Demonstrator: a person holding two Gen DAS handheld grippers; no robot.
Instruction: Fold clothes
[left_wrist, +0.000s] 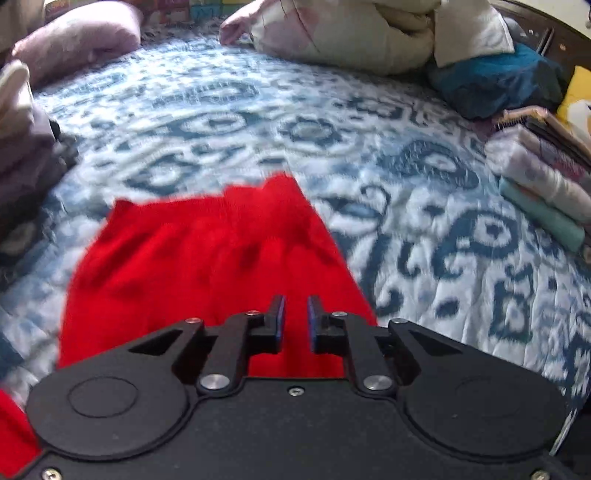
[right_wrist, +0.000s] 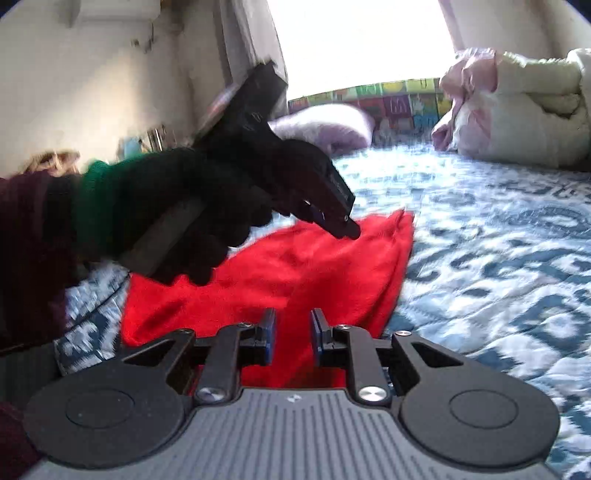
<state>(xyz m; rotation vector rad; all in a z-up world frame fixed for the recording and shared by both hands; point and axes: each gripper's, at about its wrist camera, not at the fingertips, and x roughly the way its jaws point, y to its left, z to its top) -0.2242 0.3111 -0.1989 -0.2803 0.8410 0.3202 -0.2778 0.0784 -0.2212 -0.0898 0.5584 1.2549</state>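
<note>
While the red cloth (left_wrist: 207, 266) lies flat on the blue and white bed cover (left_wrist: 332, 147), near the edge of the bed closest to the person, both grippers hang just above it. The left gripper (left_wrist: 296, 310) tips down toward the cloth, and its two fingers have a thin gap between them with nothing in it, so it is not pinching anything. In the right wrist view this same left gripper (right_wrist: 334, 218) is held by a hand in a black glove (right_wrist: 207, 214) with a green cuff, and its tip points down at the far part of the cloth. The right gripper (right_wrist: 293, 325) leans less steeply over the near side of the cloth (right_wrist: 295, 273), and its blue pads (right_wrist: 269, 332) stand a little apart with only cloth showing below the gap, not squeezed. A stack of folded clothes (left_wrist: 543, 177) sits by the right edge of the bed, and pillows (left_wrist: 77, 40) rest along the far edge.
</note>
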